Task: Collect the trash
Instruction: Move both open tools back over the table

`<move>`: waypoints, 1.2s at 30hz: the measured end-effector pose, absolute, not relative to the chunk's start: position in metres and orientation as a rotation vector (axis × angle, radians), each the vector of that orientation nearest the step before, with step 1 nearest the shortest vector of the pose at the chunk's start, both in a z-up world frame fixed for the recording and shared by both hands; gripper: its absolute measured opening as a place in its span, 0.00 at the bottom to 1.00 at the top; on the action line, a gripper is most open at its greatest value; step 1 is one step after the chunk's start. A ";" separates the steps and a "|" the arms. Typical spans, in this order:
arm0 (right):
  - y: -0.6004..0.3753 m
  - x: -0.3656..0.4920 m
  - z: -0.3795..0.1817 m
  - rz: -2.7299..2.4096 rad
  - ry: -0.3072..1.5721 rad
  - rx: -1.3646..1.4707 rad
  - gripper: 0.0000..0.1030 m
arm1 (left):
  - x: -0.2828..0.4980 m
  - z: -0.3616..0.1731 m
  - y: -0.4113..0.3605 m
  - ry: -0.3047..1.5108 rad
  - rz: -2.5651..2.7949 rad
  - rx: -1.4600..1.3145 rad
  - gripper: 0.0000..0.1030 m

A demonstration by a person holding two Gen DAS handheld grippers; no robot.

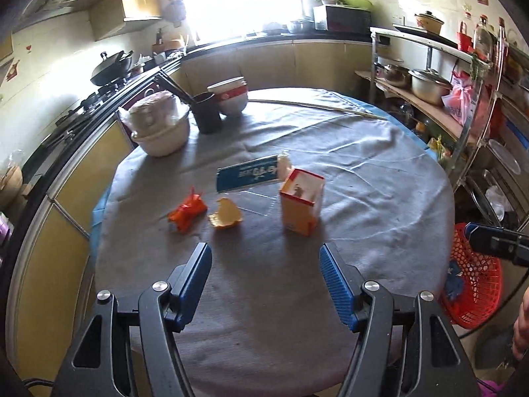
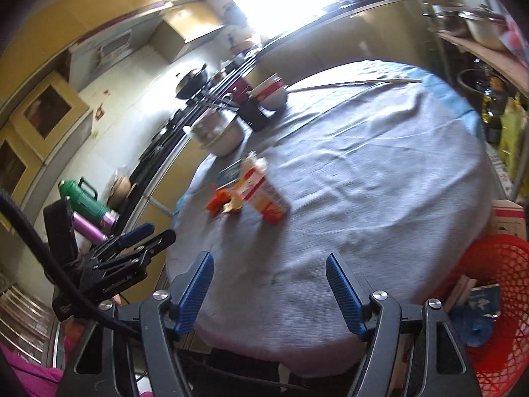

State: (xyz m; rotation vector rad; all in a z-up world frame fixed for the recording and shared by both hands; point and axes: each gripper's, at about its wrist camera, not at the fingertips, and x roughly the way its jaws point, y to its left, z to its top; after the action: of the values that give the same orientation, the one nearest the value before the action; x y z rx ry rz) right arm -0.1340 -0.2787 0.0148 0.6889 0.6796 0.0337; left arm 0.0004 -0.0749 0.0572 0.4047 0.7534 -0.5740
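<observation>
Left gripper [image 1: 265, 269] jaws apart, nothing between them, poised over the grey-clothed table [image 1: 363, 172]. Ahead of its fingertips: orange carton [image 1: 301, 203], yellow scrap [image 1: 225, 215], red wrapper [image 1: 186, 213]; blue packet [image 1: 248, 177] just beyond. Right gripper [image 2: 269, 279] jaws apart, empty. Red basket [image 2: 496, 297] to its right, beside the table.

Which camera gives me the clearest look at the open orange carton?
Left wrist: the orange carton stands sharp and unobstructed, open top visible. Right wrist shows it smaller, motion-blurred, bunched with other trash.
</observation>
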 end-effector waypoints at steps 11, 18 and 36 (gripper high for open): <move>-0.238 -0.098 0.020 0.111 0.730 0.606 0.72 | 0.023 0.050 -0.037 0.787 -0.526 0.349 0.67; -0.228 -0.085 0.017 0.129 0.758 0.593 0.72 | 0.035 0.045 -0.018 0.808 -0.480 0.321 0.67; -0.197 -0.037 0.018 0.209 0.768 0.539 0.72 | 0.053 0.036 0.005 0.847 -0.420 0.326 0.67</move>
State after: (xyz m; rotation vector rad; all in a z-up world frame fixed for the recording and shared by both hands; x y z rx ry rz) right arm -0.0372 -0.1972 0.0176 0.5392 0.7682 0.2093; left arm 0.0534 0.0051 0.0361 0.3263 0.8474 -0.4201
